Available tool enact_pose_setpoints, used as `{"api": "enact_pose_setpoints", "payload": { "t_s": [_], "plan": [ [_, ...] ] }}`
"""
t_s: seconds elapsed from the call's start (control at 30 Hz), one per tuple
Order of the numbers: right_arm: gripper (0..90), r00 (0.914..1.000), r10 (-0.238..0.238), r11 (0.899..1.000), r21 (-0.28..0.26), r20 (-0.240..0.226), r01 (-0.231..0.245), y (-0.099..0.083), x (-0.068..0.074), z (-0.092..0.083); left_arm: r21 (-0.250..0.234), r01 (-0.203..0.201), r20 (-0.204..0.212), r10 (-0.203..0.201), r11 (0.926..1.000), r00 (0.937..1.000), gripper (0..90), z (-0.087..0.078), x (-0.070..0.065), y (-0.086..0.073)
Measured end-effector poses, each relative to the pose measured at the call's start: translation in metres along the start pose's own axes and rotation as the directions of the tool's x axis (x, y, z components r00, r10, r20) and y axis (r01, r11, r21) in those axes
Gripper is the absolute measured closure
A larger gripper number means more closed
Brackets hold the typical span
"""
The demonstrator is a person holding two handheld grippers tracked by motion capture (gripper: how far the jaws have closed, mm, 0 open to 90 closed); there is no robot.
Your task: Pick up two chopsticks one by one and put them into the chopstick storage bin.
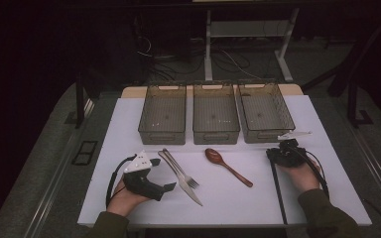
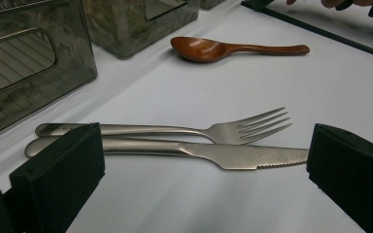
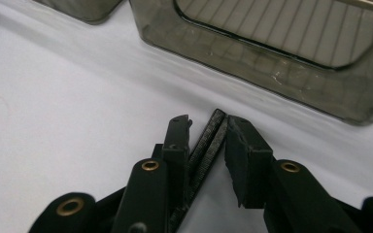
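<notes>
Black stick (image 3: 209, 145) | between right jaws | high view: lying flat

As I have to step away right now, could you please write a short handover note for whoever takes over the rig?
Left gripper: open, jaws facing the steel knife and steel fork, touching neither.
Right gripper: shut on a thin black ridged stick, in front of the right-hand bin.
Things: knife and fork lie side by side on the white table; the brown wooden spoon lies at centre; three smoky translucent plastic bins stand behind, apparently empty.
Done: nothing binned.
Left: probably sorting all four pieces into the bins.
</notes>
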State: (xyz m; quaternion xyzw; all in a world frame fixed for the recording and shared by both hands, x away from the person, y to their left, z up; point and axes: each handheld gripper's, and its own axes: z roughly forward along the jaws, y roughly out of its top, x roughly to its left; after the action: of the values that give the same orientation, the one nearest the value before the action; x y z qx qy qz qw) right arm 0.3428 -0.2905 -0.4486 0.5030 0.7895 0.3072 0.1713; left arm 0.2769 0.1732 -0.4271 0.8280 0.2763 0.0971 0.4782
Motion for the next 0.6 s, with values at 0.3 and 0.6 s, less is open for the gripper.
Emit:
{"api": "enact_pose_setpoints", "payload": {
  "t_s": [0.3,0.6],
  "plan": [
    [74.1,0.9993,-0.033,0.999,-0.006,-0.017,0.033,0.008,0.011,0.008,-0.003,0.006,0.001,-0.006,1.0000,1.0000,0.0,0.000,0.000,0.000],
    [75.7,0.9947,-0.085,0.996,-0.013,-0.058,0.084,0.013,0.019,0.013,-0.001,0.001,0.001,-0.001,1.0000,1.0000,0.0,0.000,-0.001,0.000]
  ]
}}
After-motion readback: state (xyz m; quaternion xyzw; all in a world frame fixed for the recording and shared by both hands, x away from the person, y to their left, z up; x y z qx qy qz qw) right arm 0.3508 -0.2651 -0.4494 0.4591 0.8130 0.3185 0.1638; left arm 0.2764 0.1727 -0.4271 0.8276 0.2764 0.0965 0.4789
